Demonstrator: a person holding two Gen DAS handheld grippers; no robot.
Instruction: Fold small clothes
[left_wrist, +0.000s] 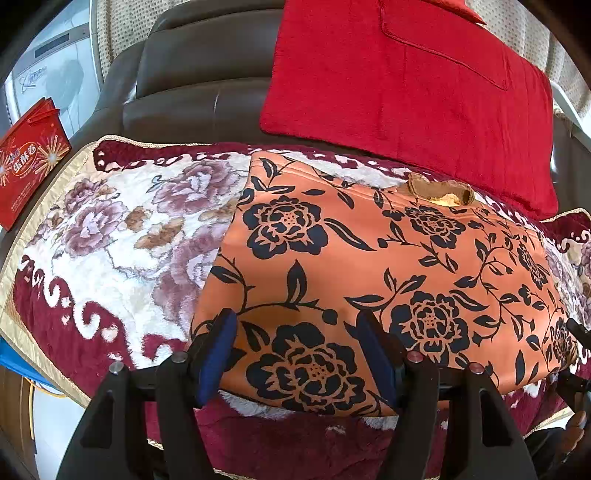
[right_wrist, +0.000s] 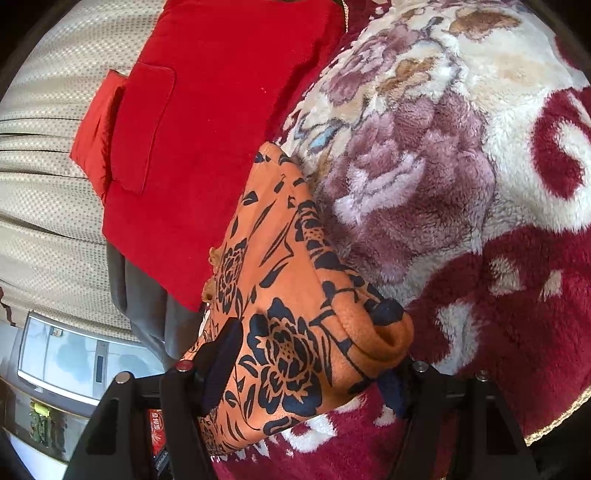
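On the plush floral blanket (left_wrist: 110, 229), the orange flowered garment (left_wrist: 369, 266) is straddled by the left gripper (left_wrist: 299, 354), jaws apart; its folded edge lies between the right gripper (right_wrist: 306, 365) jaws, grip unclear

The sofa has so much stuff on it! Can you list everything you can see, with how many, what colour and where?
orange garment: one, orange with black flowers, flat on the blanket, its near edge between both grippers' fingers
plush blanket: one, cream and maroon with purple flowers, spread over the sofa seat
red cushion: one, bright red, leaning on the sofa back behind the garment
sofa: one, dark brown leather, under everything
red box: one, red with gold bursts, far left beside the sofa
curtain: one, beige with dots, behind the sofa
left gripper: one, black with blue fingers, open around the garment's near edge
right gripper: one, black, open around the garment's folded corner
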